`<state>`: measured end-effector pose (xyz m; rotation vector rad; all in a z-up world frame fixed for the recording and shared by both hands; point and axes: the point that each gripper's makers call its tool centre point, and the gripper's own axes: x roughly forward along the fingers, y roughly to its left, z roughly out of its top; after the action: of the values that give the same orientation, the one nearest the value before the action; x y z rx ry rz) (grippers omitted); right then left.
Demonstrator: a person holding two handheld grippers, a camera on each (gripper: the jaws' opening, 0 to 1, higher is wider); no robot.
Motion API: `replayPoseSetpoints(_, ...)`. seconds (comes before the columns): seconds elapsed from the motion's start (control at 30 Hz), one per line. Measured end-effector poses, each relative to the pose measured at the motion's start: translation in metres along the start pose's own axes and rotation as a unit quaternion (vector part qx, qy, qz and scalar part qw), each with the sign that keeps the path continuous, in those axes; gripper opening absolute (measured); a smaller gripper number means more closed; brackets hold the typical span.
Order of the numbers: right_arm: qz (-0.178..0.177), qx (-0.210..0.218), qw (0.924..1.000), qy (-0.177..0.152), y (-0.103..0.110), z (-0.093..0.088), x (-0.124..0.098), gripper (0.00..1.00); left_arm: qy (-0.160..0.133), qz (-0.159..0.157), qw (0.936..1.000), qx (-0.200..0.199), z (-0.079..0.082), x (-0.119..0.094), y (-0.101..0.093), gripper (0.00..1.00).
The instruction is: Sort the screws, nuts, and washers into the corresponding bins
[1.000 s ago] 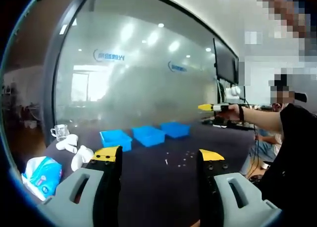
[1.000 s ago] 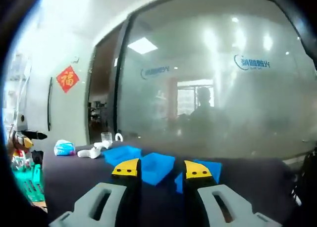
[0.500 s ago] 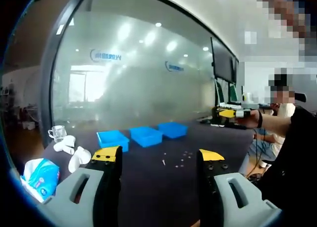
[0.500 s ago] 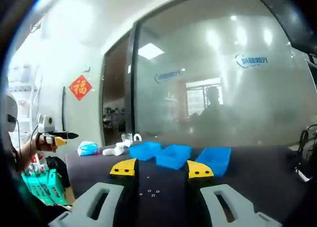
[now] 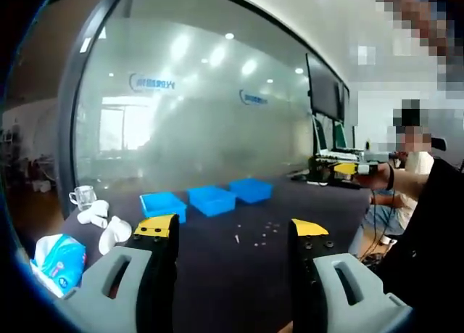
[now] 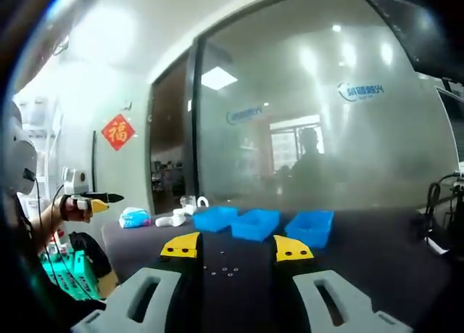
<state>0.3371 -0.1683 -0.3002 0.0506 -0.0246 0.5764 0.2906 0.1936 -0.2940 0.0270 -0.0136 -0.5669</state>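
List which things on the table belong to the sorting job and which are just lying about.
Belonging to the job:
three blue bins
small loose hardware scattered on the dark table

Just lying about:
glass mug
white cups
tissue pack

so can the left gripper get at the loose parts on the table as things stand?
Probably yes. The left gripper is open and holds nothing, and the loose parts lie on bare dark table ahead of it. The blue bins stand behind them, not in the way.
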Motion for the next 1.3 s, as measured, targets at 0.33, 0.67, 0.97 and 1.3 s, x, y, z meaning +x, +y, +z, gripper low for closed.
replayPoseSetpoints(0.33,0.046,-0.023,0.9981,0.034,0.012,-0.011,0.004,0.34,0.008,-0.003,1.0,0.001,-0.005,-0.001,-0.002,0.6)
replayPoseSetpoints(0.67,0.133,-0.049,0.9871,0.076,0.045,-0.023,0.01,0.35,0.013,-0.007,0.9999,-0.001,-0.008,-0.004,-0.003,0.6)
replayPoseSetpoints(0.97,0.144,-0.058,0.9836,0.092,0.052,-0.025,0.02,0.35,0.011,0.0,0.9999,-0.006,-0.011,-0.008,0.002,0.6)
replayPoseSetpoints(1.3,0.183,-0.096,0.9701,0.127,0.066,-0.028,0.048,0.35,0.012,0.0,0.9999,-0.01,-0.015,-0.01,0.004,0.6)
